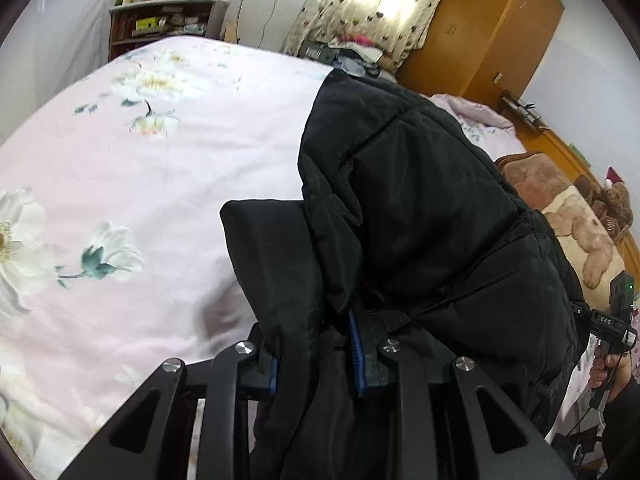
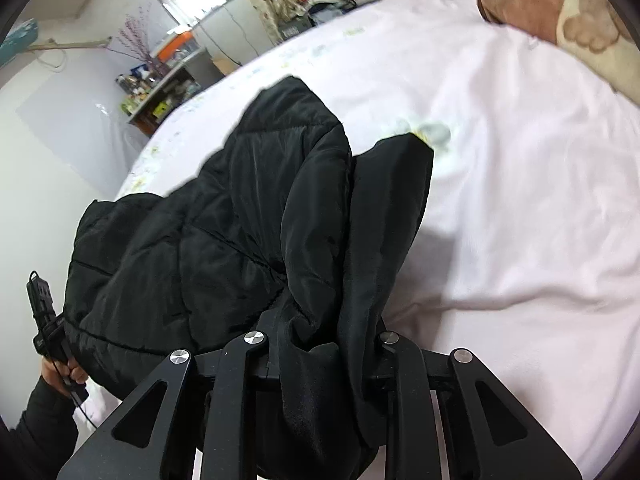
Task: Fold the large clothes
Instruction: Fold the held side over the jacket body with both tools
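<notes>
Black quilted jacket (image 1: pixel 420 208) fabric is bunched between the jaws of both tools: the left gripper (image 1: pixel 316 360) and right gripper (image 2: pixel 324 356) each pinch an edge, its far end resting on the pink floral bedspread (image 1: pixel 140 160) beyond.

The jacket (image 1: pixel 420 208) lies on the bed (image 1: pixel 160 168), and its near edge hangs between the left tongs (image 1: pixel 316 364) and the right tongs (image 2: pixel 324 356). Behind the bed stands a shelf (image 1: pixel 168 20), to the right of it a wardrobe (image 1: pixel 492 28). A blanket (image 1: pixel 572 216) lies on the bed right of the jacket.
</notes>
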### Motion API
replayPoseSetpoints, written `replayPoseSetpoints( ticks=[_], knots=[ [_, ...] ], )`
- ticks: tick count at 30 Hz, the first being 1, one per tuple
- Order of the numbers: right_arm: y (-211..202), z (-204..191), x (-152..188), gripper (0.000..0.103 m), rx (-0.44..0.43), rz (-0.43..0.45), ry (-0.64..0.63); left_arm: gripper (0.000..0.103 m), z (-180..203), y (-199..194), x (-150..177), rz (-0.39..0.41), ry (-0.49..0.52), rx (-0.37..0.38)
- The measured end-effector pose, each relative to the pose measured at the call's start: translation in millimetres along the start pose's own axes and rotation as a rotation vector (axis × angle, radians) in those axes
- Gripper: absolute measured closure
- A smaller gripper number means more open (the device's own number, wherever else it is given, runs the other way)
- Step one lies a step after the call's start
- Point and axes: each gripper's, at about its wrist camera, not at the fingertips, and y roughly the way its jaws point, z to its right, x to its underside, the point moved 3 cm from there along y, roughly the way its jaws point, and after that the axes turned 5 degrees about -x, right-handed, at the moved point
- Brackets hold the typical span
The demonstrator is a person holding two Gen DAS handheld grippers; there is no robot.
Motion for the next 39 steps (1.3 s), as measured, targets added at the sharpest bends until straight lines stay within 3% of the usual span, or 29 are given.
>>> replayPoseSetpoints(
  ticks=[10, 21, 29, 39],
  knots=[
    [-35.6, -24.9, 9.2, 0.081, -0.043, 0.042, -0.041, 0.076, -7.9, -51.0, 1.6, 0.058, 0.003, 0.020],
    [-14.5, -38.7, -22.1, 0.081, -0.076, 0.062, -0.074, 0.076, -10.0, -48.4, -45.0, 0.103, 0.001, -0.009],
    [2.6, -33.1, -64.9, 0.081, -0.065, 0.086, -0.078, 0.076, 1.3, -17.2, -89.5, 0.109, 0.012, -0.002],
    [32.4, 15.3, -132.7, 0.080, -0.009, 0.123, -0.049, 0.075, 38.3, 65.9, -135.7, 0.099, 0.034, 0.046]
  ],
)
